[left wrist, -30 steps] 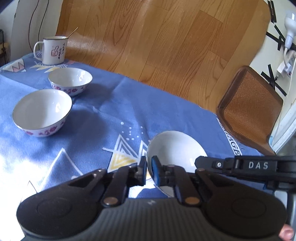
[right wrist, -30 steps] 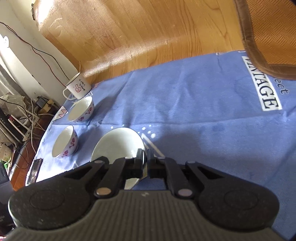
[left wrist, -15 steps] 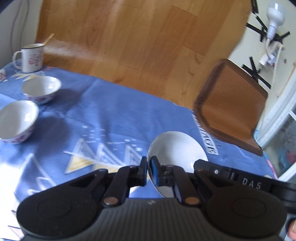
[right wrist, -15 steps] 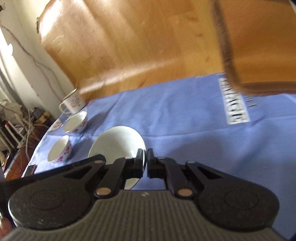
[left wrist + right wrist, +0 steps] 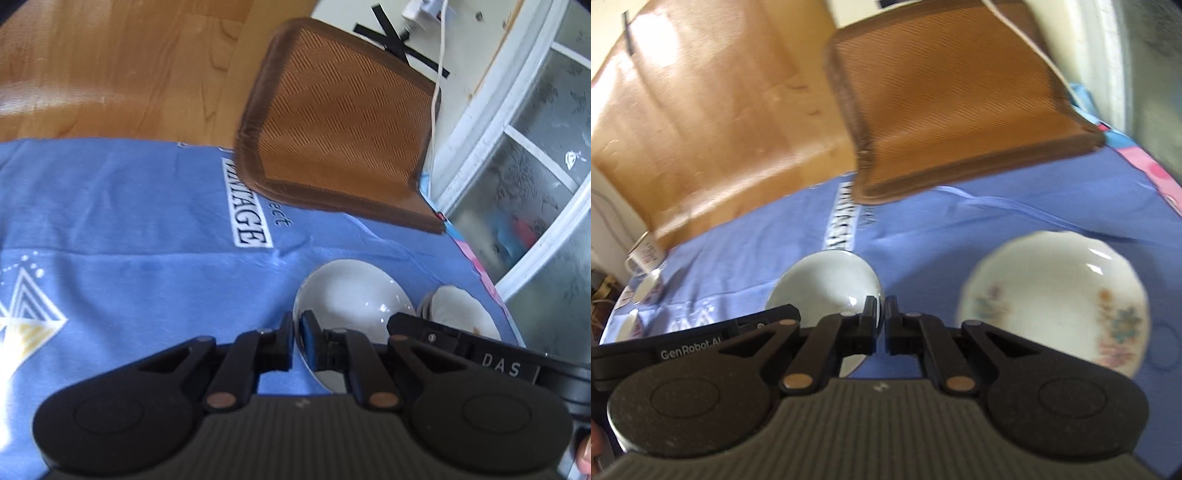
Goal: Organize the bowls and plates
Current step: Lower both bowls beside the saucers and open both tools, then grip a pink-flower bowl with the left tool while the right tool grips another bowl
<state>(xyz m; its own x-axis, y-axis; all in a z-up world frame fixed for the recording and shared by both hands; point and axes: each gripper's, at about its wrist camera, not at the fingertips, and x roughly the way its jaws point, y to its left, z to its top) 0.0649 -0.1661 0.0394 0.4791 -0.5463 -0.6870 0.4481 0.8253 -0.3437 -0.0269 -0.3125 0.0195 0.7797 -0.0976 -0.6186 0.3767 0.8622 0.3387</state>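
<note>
Over blue tablecloth (image 5: 129, 206), left gripper (image 5: 298, 330) pinches the white plate (image 5: 351, 291) rim; right gripper (image 5: 881, 319) nearly closed, empty.

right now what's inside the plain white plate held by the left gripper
The plain white plate looks empty, showing only glossy highlights. Its near part is covered by the left gripper, which pinches the rim, and by the right gripper, so that part is unseen.

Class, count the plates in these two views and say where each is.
2. The plain white plate is held at its rim by the left tongs and right tongs; the floral plate lies to its right. Others may be hidden.
</note>
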